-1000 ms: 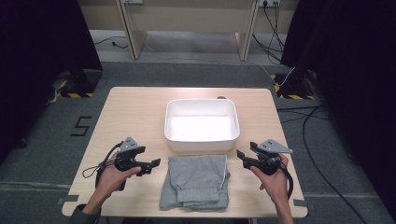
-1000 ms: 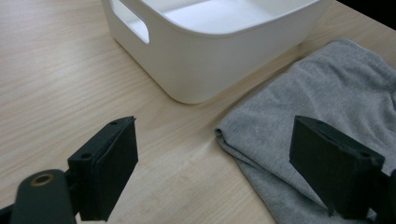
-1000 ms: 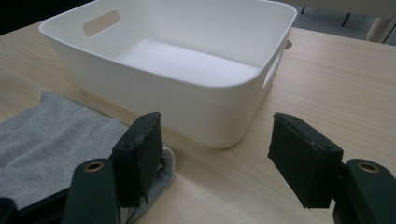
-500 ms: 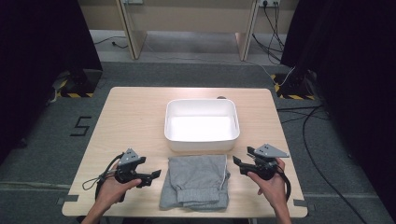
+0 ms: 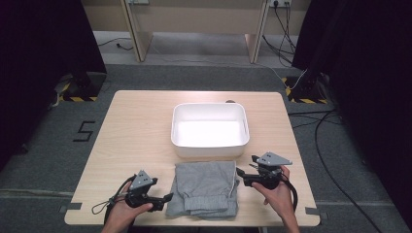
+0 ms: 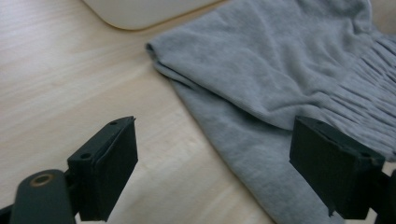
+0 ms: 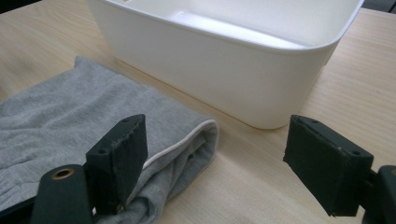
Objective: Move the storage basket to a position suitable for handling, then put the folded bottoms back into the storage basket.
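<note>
Both tongs have dropped toward the near edge of the light wooden surface (image 5: 131, 126) over the last second and closed in on the folded grey jersey garment (image 5: 206, 187) from either side. The left tongs (image 5: 165, 199) slid nearer and inward; they now sit just beside the garment's left edge, jaws wide apart, with one jaw over cloth and the other over bare wood in the left gripper view (image 6: 210, 154). The right tongs (image 5: 240, 174) moved less and sit at the garment's right far corner, jaws also apart, straddling the folded edge with white piping (image 7: 187, 140). The garment lies flat, just in front of the empty white rectangular plastic tub (image 5: 210, 128), nearly touching it. Nothing is gripped yet. Likely a two-sided pickup is being set up, perhaps to move the garment into the tub.
</note>
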Available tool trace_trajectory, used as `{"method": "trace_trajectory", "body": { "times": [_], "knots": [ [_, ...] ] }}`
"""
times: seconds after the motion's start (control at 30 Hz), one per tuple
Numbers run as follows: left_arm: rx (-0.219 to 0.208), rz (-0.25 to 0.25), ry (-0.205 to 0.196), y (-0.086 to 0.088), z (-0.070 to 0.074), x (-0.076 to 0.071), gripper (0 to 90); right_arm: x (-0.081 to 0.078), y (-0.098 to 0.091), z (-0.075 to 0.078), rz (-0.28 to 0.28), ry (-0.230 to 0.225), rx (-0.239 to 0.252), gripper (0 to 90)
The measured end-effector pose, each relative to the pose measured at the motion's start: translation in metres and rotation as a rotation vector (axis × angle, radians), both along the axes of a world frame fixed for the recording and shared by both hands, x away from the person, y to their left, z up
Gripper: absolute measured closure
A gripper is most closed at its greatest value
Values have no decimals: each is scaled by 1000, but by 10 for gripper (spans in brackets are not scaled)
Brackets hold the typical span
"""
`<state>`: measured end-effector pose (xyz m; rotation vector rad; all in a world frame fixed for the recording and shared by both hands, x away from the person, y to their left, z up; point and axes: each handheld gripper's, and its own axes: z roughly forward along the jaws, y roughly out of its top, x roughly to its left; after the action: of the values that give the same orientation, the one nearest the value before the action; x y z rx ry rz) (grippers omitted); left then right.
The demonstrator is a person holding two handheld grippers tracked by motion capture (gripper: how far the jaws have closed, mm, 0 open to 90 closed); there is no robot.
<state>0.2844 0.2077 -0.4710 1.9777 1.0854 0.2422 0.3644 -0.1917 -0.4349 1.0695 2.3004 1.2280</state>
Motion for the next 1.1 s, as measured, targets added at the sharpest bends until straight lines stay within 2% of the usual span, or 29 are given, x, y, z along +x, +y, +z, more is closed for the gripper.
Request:
{"method": "trace_trajectory", "body": {
  "times": [0.07,0.3,0.47,0.57,0.63,0.67,0.7,0.73,0.77,0.87,1.03,1.1],
  "knots": [
    [6,-7,2,-7,-6,-7,148,-1,2,0,6,-1,1,220],
    [22,-14,20,-14,-21,-14,148,1,9,-5,29,7,-11,219],
    [17,-5,8,-16,-19,-15,147,4,14,-11,45,17,-12,219],
    [-6,-10,19,-21,-20,-16,147,8,17,-16,57,27,-22,220],
    [-2,-24,22,-25,-22,-17,147,10,19,-19,56,41,-19,220],
    [5,-30,13,-27,-23,-18,147,10,19,-19,56,41,-19,220],
    [44,-36,-12,-31,-23,-20,144,12,21,-22,65,48,-15,222],
    [44,-36,-12,-31,-23,-20,144,12,21,-22,65,48,-15,222],
    [66,-43,-24,-32,-24,-21,144,13,22,-22,69,50,-18,222],
    [87,-47,-51,-36,-25,-23,145,17,26,-28,79,62,-39,230],
    [88,-60,-68,-38,-26,-23,158,19,30,-35,86,85,-52,238],
    [80,-72,-78,-40,-26,-23,233,22,31,-39,92,103,-49,236]
  ]
}}
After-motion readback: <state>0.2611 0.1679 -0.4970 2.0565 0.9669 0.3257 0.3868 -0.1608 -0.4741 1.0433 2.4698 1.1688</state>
